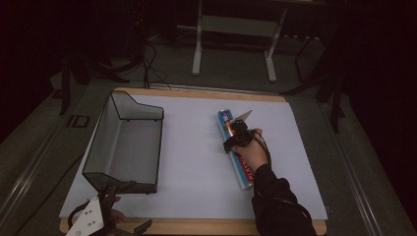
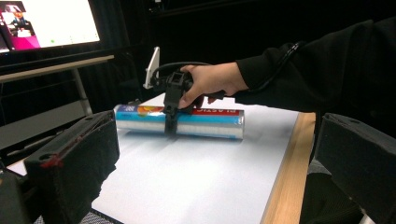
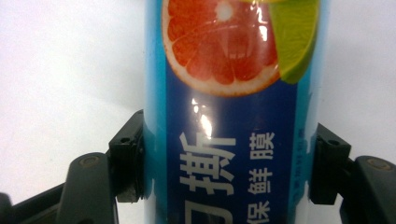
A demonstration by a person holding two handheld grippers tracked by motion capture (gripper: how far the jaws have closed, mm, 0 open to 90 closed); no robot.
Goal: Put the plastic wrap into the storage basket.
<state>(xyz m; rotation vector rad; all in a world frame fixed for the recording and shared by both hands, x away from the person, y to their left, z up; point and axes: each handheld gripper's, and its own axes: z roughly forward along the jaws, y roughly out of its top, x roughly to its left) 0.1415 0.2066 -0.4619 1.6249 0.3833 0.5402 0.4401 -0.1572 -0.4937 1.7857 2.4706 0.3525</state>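
Note:
A long blue roll of plastic wrap [image 1: 244,173] with citrus fruit printed on it lies on the white table top [image 1: 192,147], right of the middle. My right gripper [image 1: 235,135] reaches down over its far half and is shut on it. In the right gripper view the roll [image 3: 229,93] sits between the two black pads [image 3: 128,158], which press on both its sides. The left gripper view shows the roll [image 2: 205,123] lying flat with the right gripper [image 2: 170,122] clamped across it. My left gripper [image 1: 134,207] rests at the near left corner, and its jaws [image 2: 215,140] stand wide open with nothing between them.
A dark wire-mesh basket [image 1: 101,142] stands on the left part of the table, just beyond my left gripper. The wooden table edge [image 1: 196,227] runs along the near side. White desk legs [image 1: 196,49] and cables lie on the floor beyond. A lit screen [image 2: 51,21] glows far off.

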